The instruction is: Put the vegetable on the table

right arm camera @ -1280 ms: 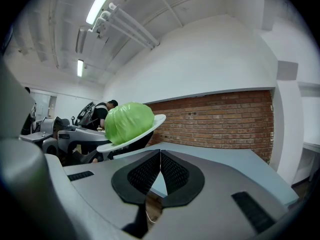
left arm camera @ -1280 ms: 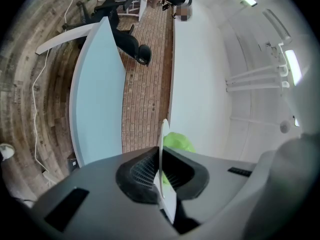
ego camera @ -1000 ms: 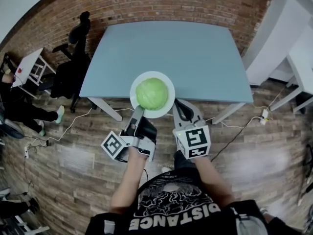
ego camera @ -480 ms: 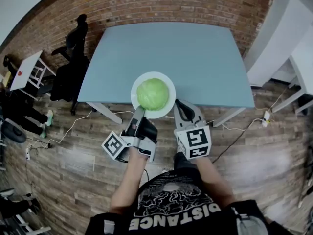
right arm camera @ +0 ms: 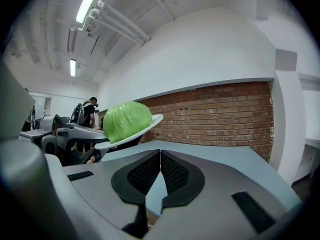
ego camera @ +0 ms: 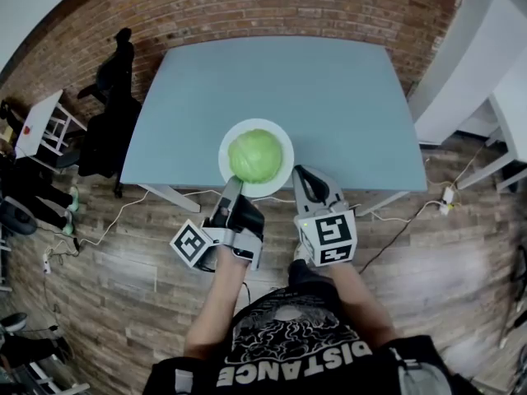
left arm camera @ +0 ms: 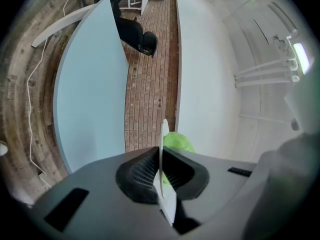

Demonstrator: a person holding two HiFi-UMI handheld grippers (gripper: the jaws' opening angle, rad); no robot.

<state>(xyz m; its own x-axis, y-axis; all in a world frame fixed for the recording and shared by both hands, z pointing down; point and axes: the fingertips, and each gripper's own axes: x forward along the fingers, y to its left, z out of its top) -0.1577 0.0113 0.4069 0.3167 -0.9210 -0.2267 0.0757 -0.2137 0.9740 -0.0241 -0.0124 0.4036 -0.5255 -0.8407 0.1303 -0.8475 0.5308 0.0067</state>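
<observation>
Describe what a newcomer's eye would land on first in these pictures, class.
The round pale-green cabbage stands out most, sitting on a round white plate over the near edge of the blue-grey rectangular table. The left gripper is clamped on the plate's near rim and holds it tilted in the air, while the right gripper sits shut and empty beside it. A red brick wall runs behind the table.

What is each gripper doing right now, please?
Left gripper: closed on the rim of the plate, which carries the cabbage.
Right gripper: closed, with nothing between its jaws.
</observation>
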